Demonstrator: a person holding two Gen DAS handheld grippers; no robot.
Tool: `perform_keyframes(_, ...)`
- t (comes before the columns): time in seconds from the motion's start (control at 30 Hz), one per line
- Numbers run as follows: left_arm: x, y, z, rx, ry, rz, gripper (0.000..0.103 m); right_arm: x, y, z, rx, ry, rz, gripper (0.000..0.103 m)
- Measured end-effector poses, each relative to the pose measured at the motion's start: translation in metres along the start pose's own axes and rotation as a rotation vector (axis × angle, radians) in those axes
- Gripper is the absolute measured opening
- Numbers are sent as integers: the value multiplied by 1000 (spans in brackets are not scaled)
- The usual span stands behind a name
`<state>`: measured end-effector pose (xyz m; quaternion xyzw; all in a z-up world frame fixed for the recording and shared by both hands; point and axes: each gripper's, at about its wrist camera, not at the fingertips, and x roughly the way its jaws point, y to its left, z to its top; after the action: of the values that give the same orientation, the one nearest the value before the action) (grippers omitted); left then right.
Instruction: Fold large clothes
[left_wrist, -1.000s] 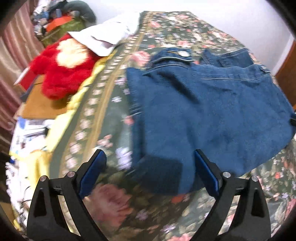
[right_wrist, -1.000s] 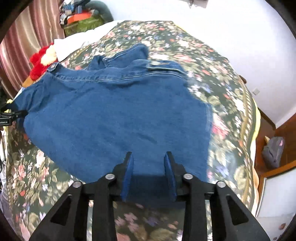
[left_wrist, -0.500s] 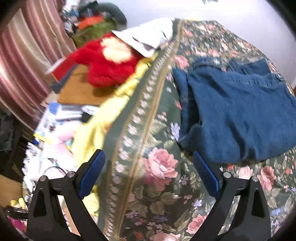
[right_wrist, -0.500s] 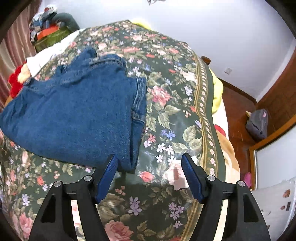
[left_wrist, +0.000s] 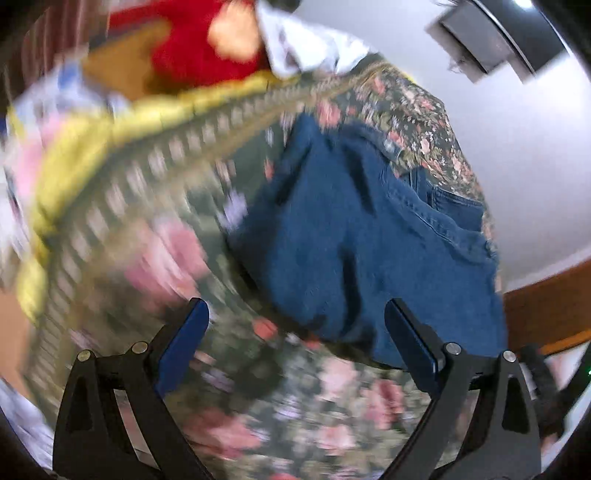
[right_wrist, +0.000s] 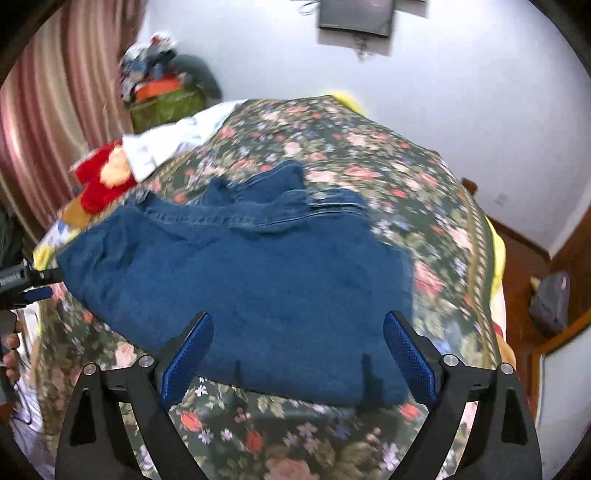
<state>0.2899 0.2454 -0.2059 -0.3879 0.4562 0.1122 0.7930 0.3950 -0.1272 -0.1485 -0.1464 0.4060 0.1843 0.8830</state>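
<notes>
Blurrily, the left wrist view has the left gripper (left_wrist: 295, 317) spread wide and empty above the floral bedspread (left_wrist: 258, 406) beside the folded jeans (left_wrist: 369, 240), while the right wrist view shows the right gripper (right_wrist: 297, 328) equally wide over the jeans' (right_wrist: 258, 288) near edge.

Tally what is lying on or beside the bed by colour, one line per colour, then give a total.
Blue: 1, the folded jeans
Red: 1, the plush toy
White: 1, the cloth
Green: 1, the bag by the curtain
Total: 4
</notes>
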Motion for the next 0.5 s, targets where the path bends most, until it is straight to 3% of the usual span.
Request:
perform_keyframes(0.23, 47, 4, -13, -173, 99, -136, 92, 71, 20, -10, -83, 157, -41, 94)
perform_keyframes(0.33, 61, 3, -10, -234, 103, -185, 92, 79, 12, -15, -42, 140, -1, 103)
perform_keyframes(0.5, 73, -11, -10, -286, 27, -149, 92, 84, 9, -18, -46, 128, 46, 103)
